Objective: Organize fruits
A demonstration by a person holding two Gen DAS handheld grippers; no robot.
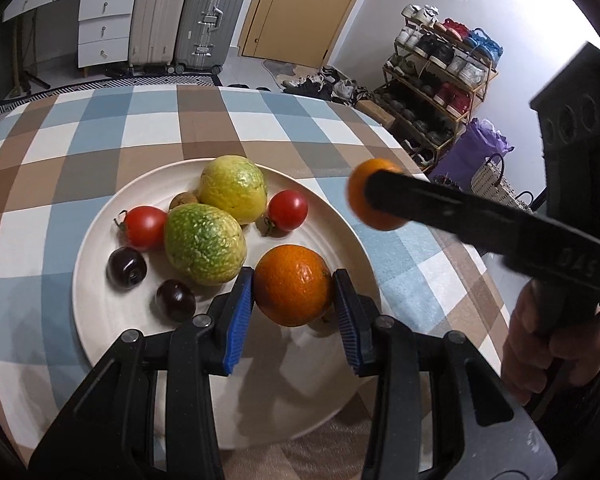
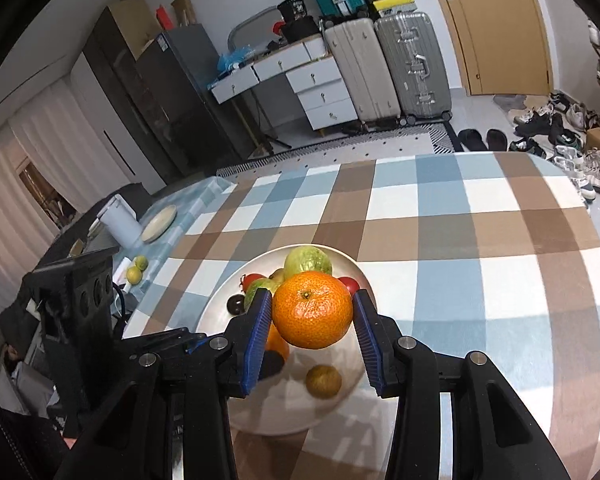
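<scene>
A white plate on the checked tablecloth holds two green-yellow guavas, two red tomatoes, two dark plums and a kiwi. My left gripper is shut on an orange just above the plate's near right part. My right gripper is shut on another orange and holds it above the plate; it shows in the left wrist view at the plate's right edge. A small brownish fruit lies on the plate below it.
The checked table extends beyond the plate. A white kettle, a small plate and two limes stand at the far left. Suitcases, drawers and a shoe rack stand beyond the table.
</scene>
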